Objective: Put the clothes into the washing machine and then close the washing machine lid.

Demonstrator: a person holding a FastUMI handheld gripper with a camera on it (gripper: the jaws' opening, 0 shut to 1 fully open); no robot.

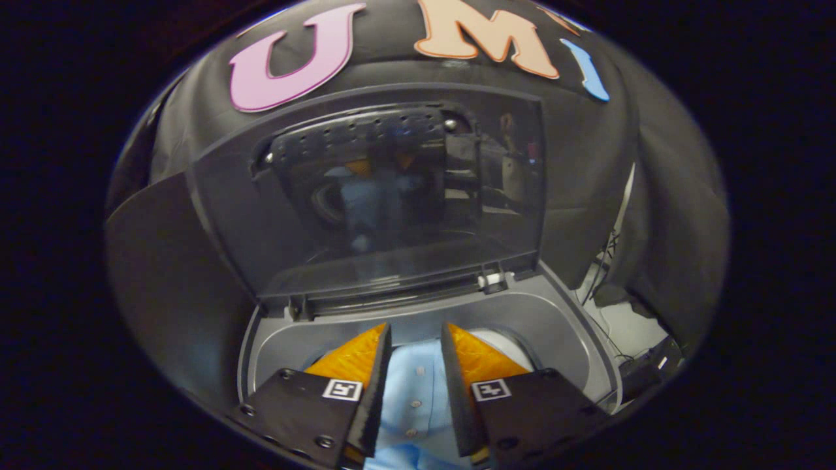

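The washing machine (575, 333) sits straight ahead with its lid (392, 196) standing up and open, tilted a little back toward the booth's cloth wall. The lid's long side runs left to right and its hinge (493, 281) lies along the rear edge of the tub opening. A pale blue shirt (415, 398) lies in the tub below the gripper (416, 339), its line of buttons running away from the camera, between the fingers. The fingers stand a little apart with the shirt showing in the gap; whether they press on the cloth cannot be told. Most of the shirt is hidden by the fingers. The lid's dark window gives only murky reflections. Right of the machine, cables (610, 251) hang by the cloth
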